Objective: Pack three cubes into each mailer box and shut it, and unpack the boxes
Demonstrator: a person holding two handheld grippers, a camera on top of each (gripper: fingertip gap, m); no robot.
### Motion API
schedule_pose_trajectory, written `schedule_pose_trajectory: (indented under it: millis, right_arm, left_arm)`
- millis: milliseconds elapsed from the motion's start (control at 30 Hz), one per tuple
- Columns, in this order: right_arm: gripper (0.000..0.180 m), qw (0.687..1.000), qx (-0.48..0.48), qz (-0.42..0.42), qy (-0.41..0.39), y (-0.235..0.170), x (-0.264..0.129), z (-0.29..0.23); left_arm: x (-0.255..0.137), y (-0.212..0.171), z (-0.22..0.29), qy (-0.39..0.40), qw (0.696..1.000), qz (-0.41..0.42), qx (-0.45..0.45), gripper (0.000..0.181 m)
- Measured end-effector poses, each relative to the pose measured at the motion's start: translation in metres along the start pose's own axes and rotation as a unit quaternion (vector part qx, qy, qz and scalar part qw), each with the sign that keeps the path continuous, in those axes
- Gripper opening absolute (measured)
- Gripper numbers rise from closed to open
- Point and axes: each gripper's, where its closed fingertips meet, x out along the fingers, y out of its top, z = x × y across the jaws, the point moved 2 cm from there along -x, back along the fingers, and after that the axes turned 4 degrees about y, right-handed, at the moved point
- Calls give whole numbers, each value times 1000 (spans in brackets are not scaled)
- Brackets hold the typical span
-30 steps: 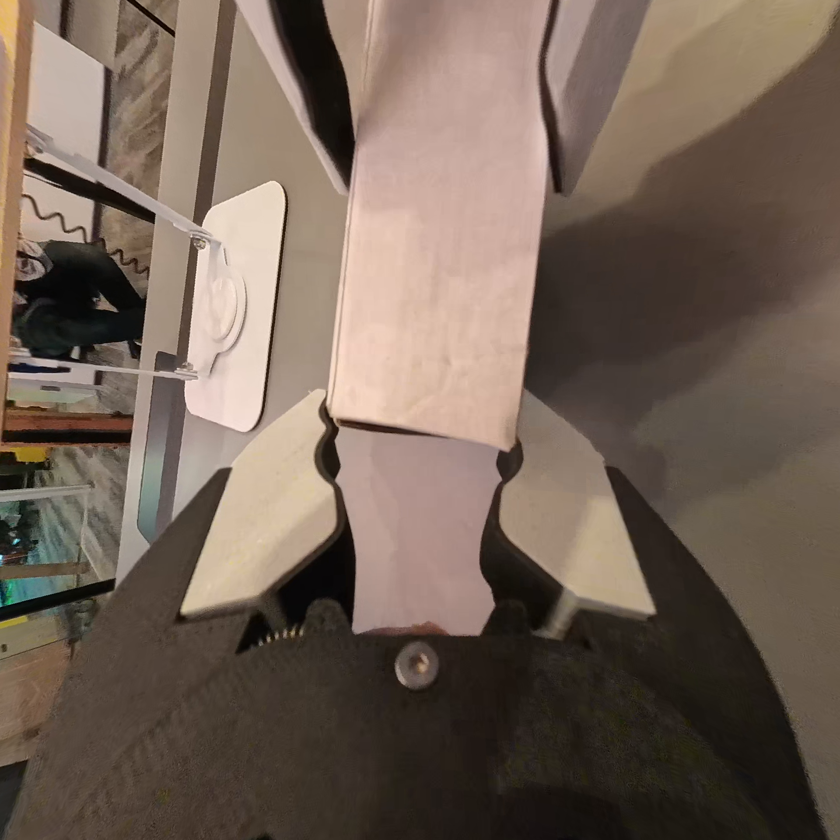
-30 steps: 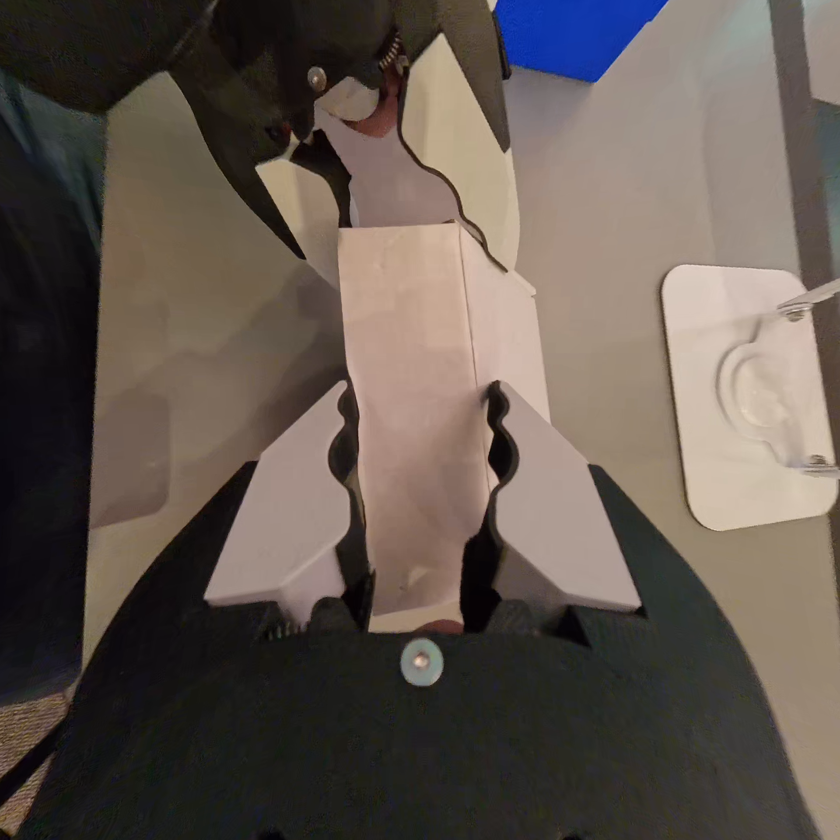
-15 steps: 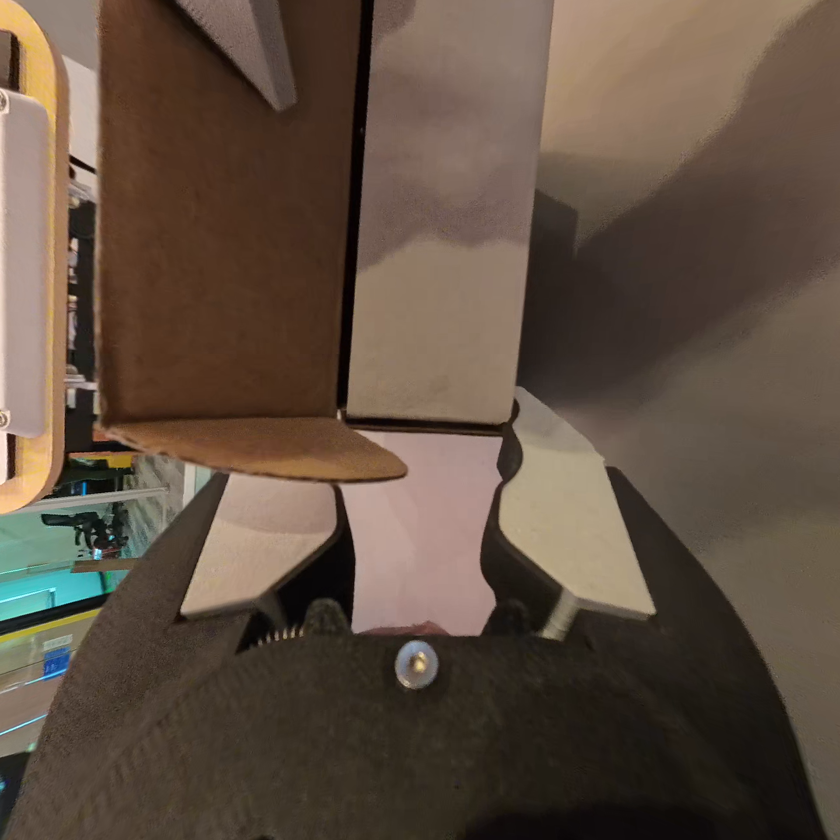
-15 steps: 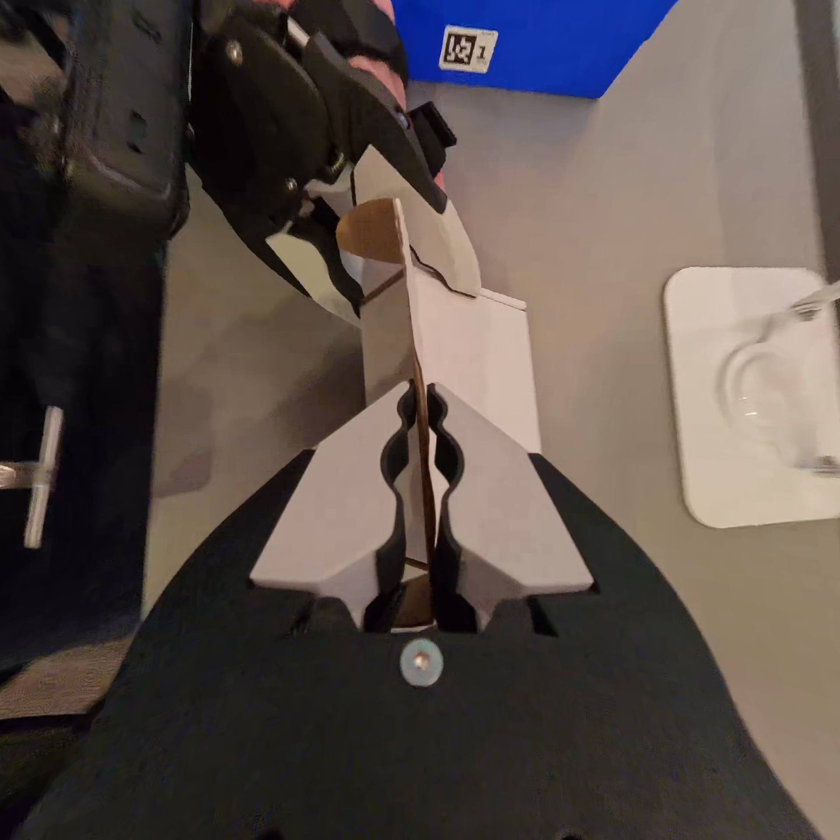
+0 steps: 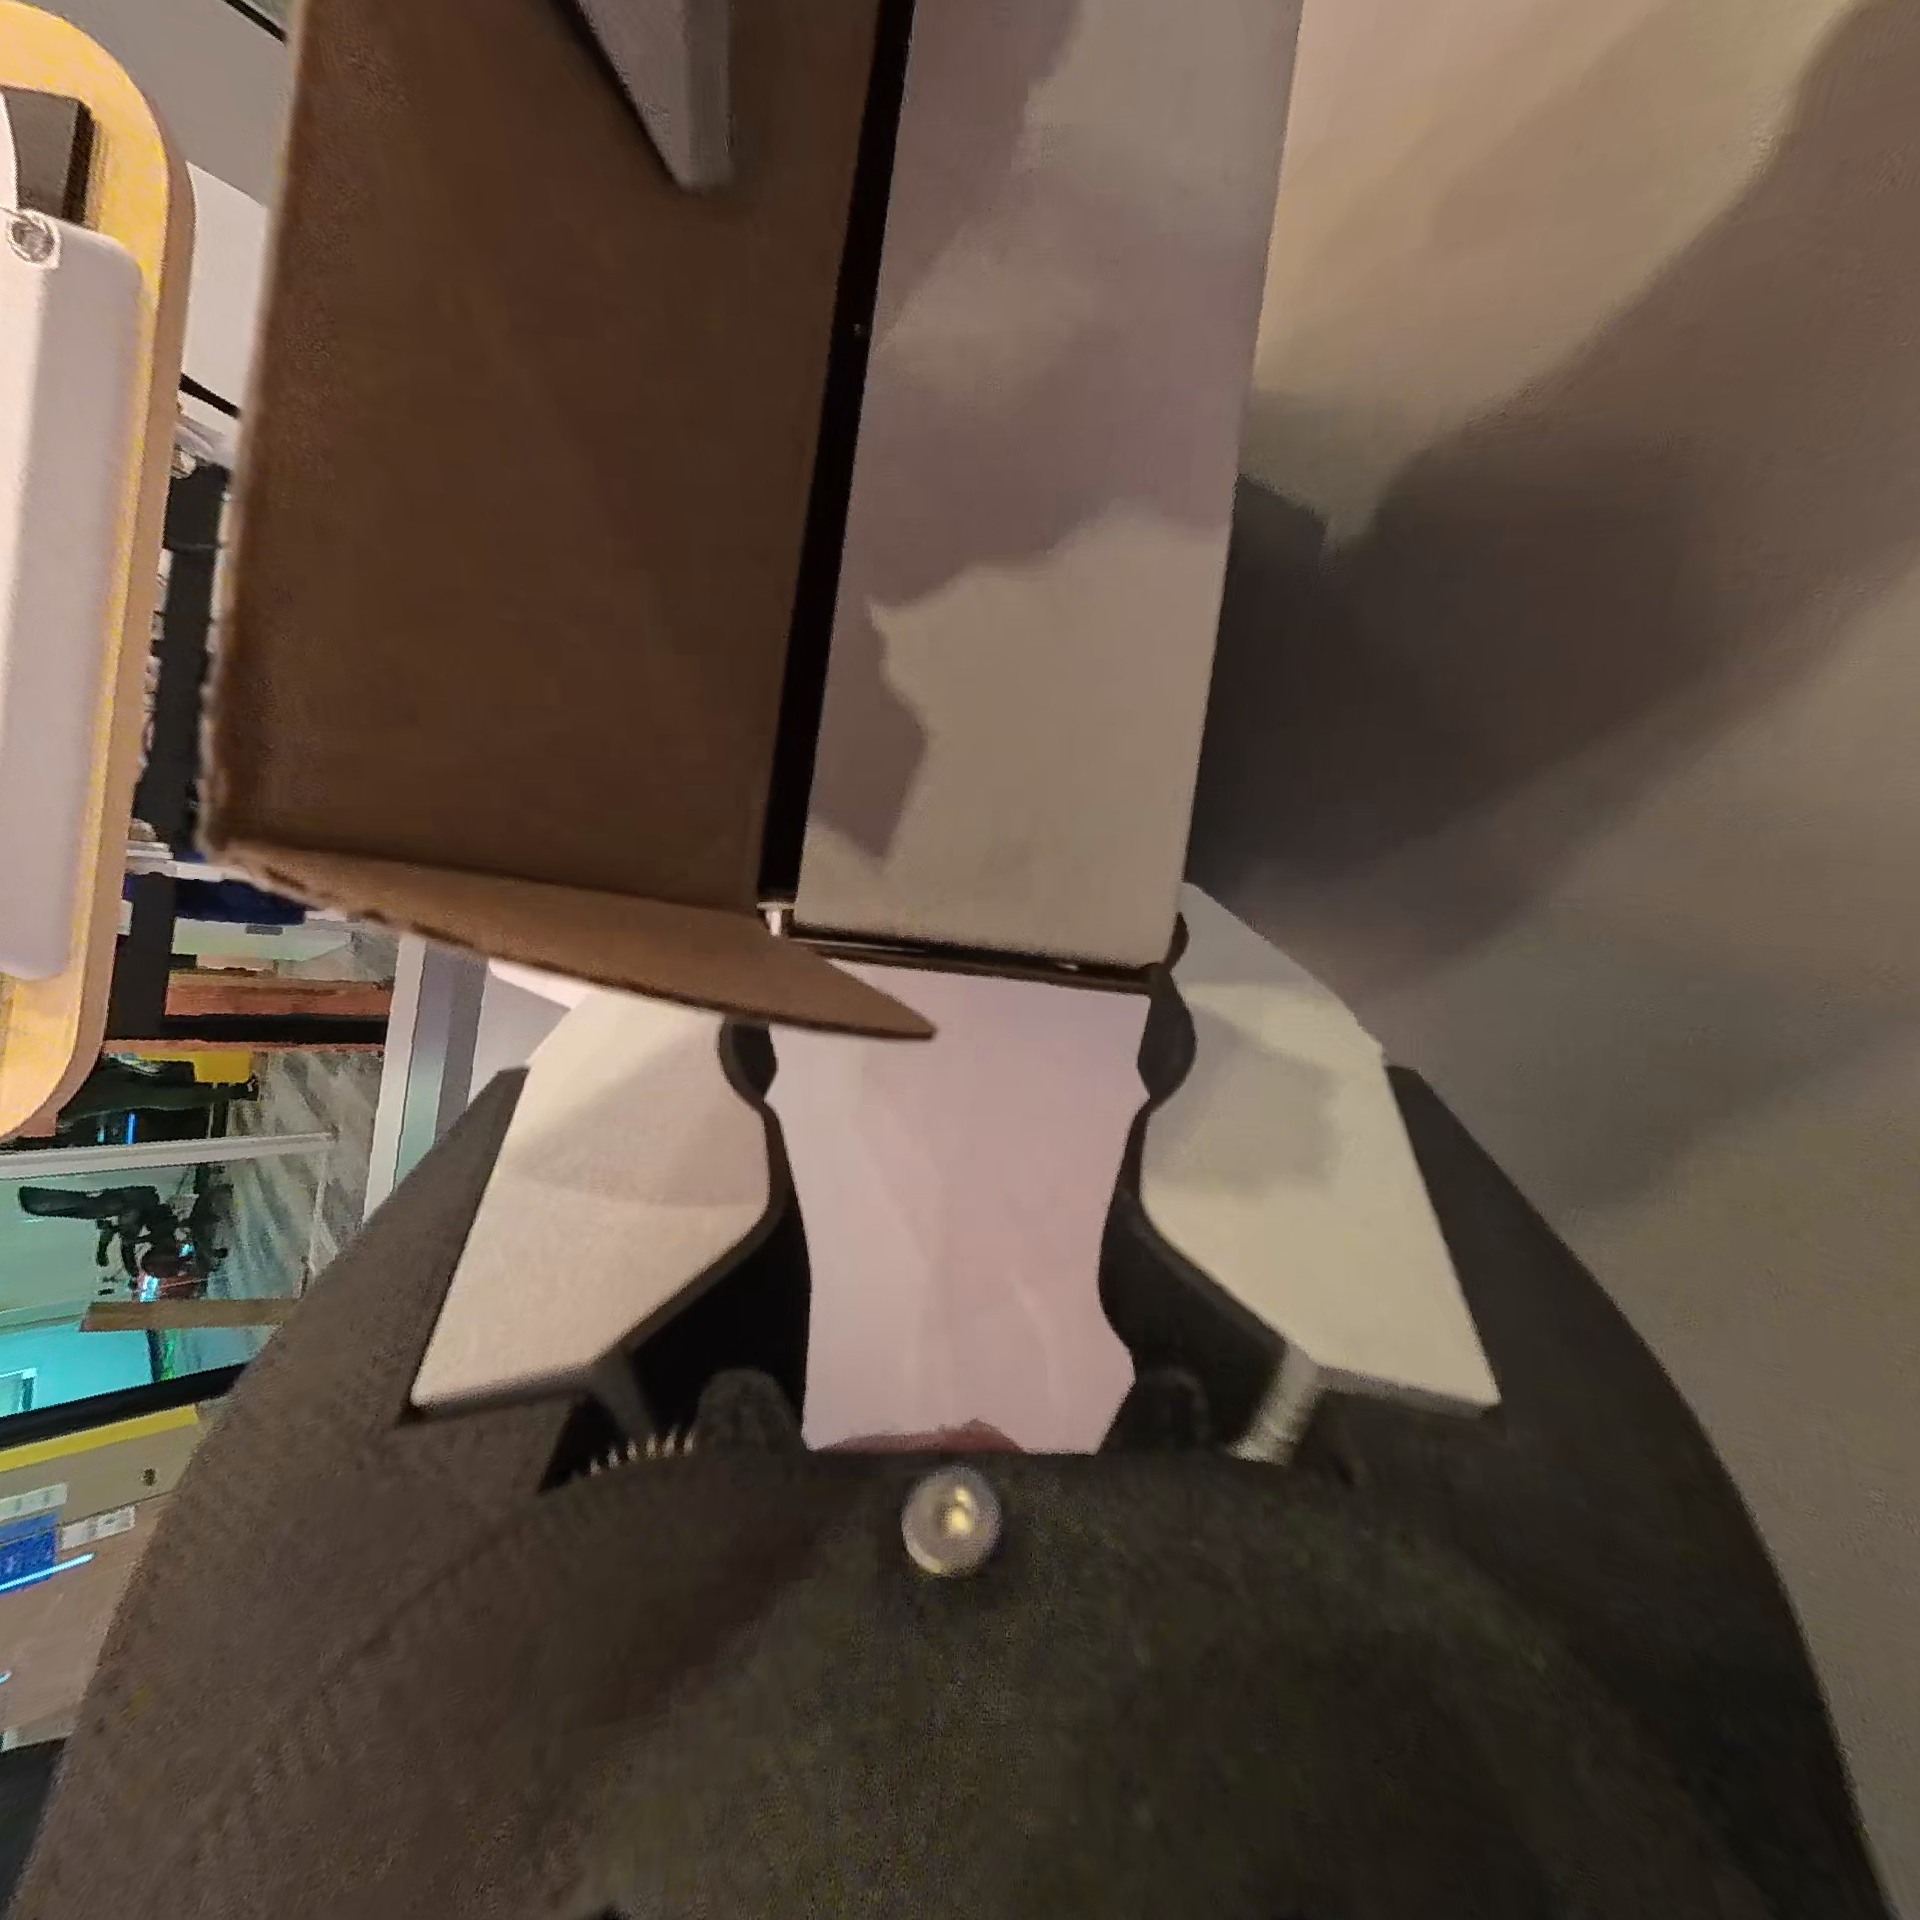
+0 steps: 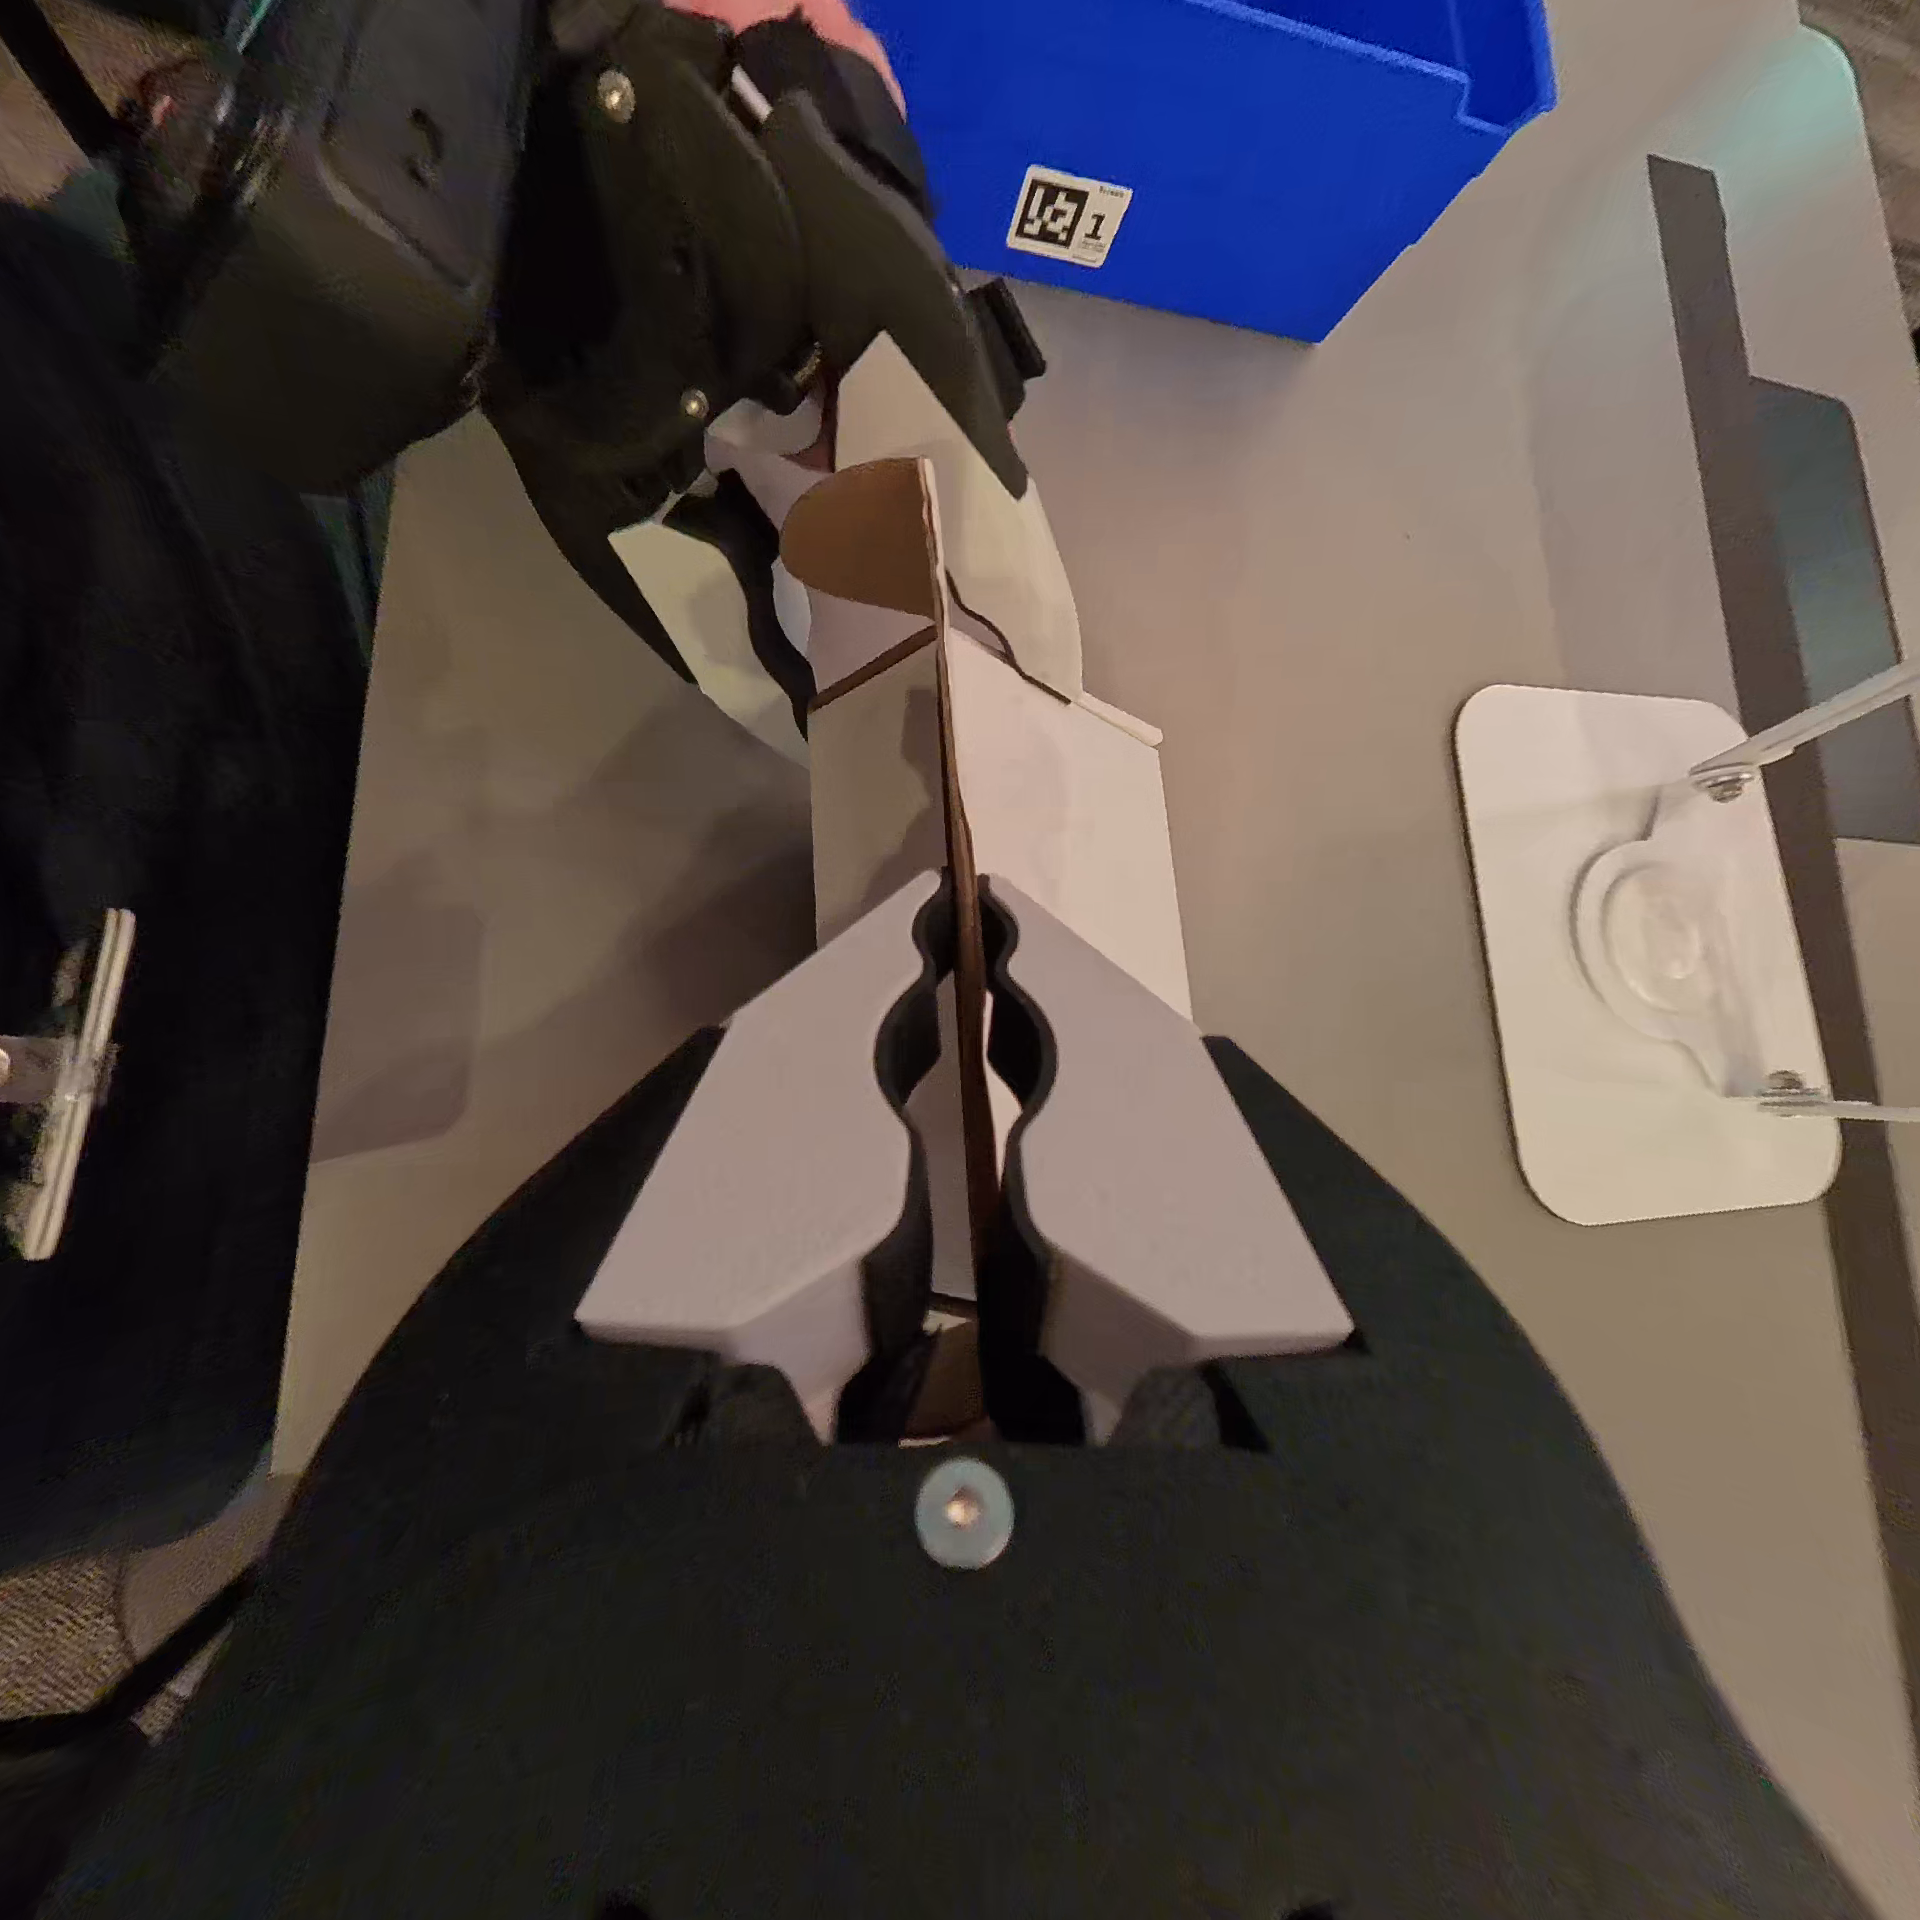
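A white mailer box (image 6: 1070,810) lies lengthwise on the grey table (image 6: 1299,520). Its lid (image 6: 951,727) stands up on edge and shows its brown inside. My right gripper (image 6: 961,904) is shut on the near edge of the lid. My left gripper (image 6: 914,644) grips the far end of the box. In the left wrist view my left gripper (image 5: 956,997) is shut across the box's white end panel (image 5: 1039,520), with the brown lid (image 5: 520,520) raised to its left. No cubes are in view; the box's inside is hidden.
A blue bin (image 6: 1195,156) with a square marker stands at the far side of the table. A white base plate (image 6: 1642,956) with a clear stand lies to the right. A person's dark sleeve fills the left. A wood-edged white object (image 5: 94,520) shows at the left wrist view's left.
My right gripper, open around the box a second ago, has shut on the lid's edge. The lid has swung up from flat to standing. My left gripper keeps its hold.
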Motion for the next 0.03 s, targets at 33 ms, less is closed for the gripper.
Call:
schedule_pose_trajectory:
  millis: [33]
  right_arm:
    - [0, 1000, 10, 8, 5, 0, -1, 1]
  left_arm:
    - [-1, 1, 0, 2, 1000, 2, -3, 69]
